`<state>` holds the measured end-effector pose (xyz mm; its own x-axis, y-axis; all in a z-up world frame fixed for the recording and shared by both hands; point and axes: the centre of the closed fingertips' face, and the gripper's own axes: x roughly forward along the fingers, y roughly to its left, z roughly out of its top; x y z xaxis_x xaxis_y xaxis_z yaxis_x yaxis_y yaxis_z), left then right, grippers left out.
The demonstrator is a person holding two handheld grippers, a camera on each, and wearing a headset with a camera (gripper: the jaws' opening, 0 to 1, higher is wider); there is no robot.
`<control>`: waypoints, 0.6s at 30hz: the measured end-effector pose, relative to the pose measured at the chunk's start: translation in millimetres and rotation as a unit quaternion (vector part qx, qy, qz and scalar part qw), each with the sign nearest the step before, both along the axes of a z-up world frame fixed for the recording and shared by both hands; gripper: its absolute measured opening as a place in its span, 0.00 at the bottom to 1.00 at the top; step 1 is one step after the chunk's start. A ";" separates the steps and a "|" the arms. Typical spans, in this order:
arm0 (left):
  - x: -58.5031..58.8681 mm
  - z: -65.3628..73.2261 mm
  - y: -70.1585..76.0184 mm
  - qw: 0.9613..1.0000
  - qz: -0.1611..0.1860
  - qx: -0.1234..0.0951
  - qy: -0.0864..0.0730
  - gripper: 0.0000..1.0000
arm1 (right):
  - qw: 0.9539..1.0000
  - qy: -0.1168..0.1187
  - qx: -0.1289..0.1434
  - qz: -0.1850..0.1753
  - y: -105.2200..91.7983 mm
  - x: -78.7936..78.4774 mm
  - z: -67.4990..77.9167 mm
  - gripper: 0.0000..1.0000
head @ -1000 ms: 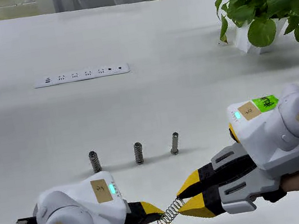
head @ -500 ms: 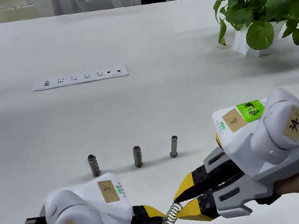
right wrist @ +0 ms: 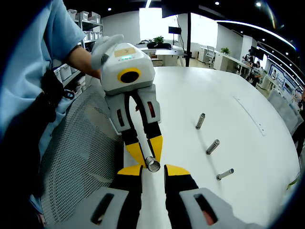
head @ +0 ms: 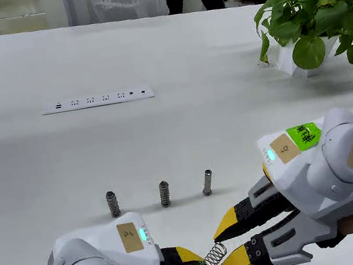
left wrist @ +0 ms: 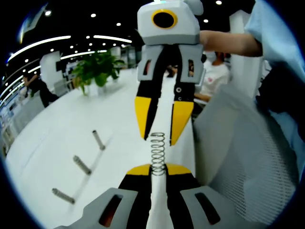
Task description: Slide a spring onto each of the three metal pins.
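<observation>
White table: broad, plain matt top, reaching from the near edge to the far side. Power strip: white, flat, lying lengthwise left to right in the far left part, well apart from everything else. Potted plant: green, broad-leaved, in a white pot, standing at the far right. Three metal pins: upright in a left-to-right row in the near middle, evenly spaced, none touching another. Left pin: sleeved by a first spring. Middle pin: sleeved by a second spring. Right pin: bare metal, wider at its foot.
</observation>
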<state>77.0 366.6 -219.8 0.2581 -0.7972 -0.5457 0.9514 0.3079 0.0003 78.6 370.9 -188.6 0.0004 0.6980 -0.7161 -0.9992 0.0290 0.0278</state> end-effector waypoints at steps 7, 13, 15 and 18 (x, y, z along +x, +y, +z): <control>-3.6 0.3 -5.2 1.000 -0.022 0.006 -0.012 0.09 | 0.999 0.013 -0.027 0.042 1.6 -8.9 -3.1 0.19; -5.3 1.1 -8.7 0.999 -0.034 0.010 -0.018 0.09 | 0.997 0.014 -0.041 0.060 4.4 -10.2 -7.9 0.18; -4.1 1.8 -9.9 0.999 -0.034 0.008 -0.018 0.09 | 0.997 0.017 -0.044 0.063 4.7 -10.5 -10.4 0.17; -3.3 4.4 -11.9 0.999 -0.032 0.002 -0.019 0.09 | 0.997 0.017 -0.048 0.066 3.6 -11.0 -12.6 0.16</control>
<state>73.8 354.7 -215.3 0.2266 -0.8110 -0.5394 0.9686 0.2458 0.0373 67.5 374.5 -201.2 -0.1119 0.6181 -0.7781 -0.9930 -0.0987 0.0645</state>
